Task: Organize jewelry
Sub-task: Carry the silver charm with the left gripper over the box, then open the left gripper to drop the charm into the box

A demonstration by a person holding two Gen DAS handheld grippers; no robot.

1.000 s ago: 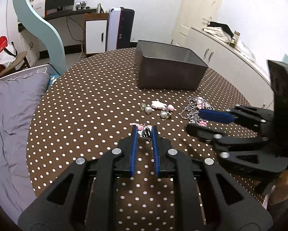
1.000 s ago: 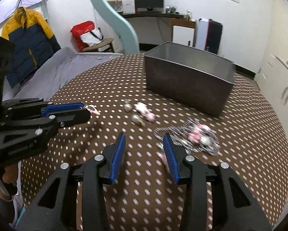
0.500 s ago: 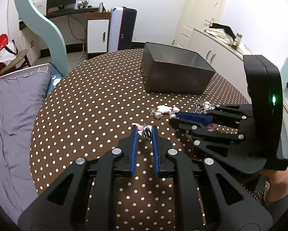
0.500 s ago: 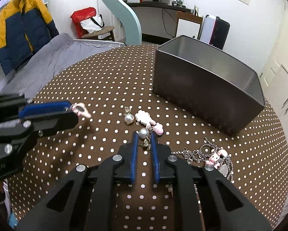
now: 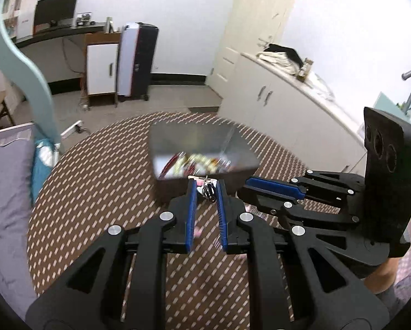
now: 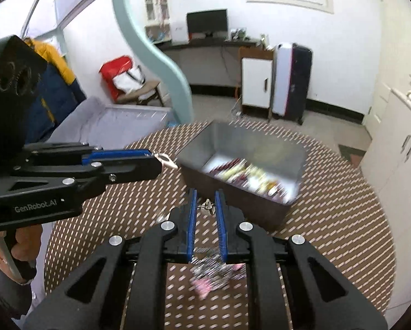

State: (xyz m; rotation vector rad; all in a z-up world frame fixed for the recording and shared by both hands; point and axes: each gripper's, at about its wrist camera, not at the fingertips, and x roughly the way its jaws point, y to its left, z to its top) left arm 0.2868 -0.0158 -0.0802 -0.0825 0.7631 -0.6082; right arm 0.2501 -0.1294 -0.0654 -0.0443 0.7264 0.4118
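A small cluster of jewelry (image 5: 207, 189), a tangle of dark and silvery metal with a pale pink piece, sits pinched between the blue pads of the left gripper (image 5: 206, 188), whose jaws are closed on it, just in front of the near wall of the box. The right gripper (image 6: 205, 206) is likewise closed on a small metallic charm (image 6: 207, 205) caught near its fingertips. Both pieces are held up off the table, close to the grey metal box (image 6: 260, 209), a rectangular, smooth-walled tin with a blurred heap of red, yellow and white trinkets (image 6: 246, 177) on its bottom. Under the right gripper, a blurred chain with pink beads (image 6: 213, 275) lies on the tablecloth (image 6: 343, 233), a brown fabric with white dots over a round table. In the right wrist view a hand (image 6: 24, 244) grips the black plastic handle of the left gripper. A grey cushioned seat (image 5: 4, 192) lies beside the table.
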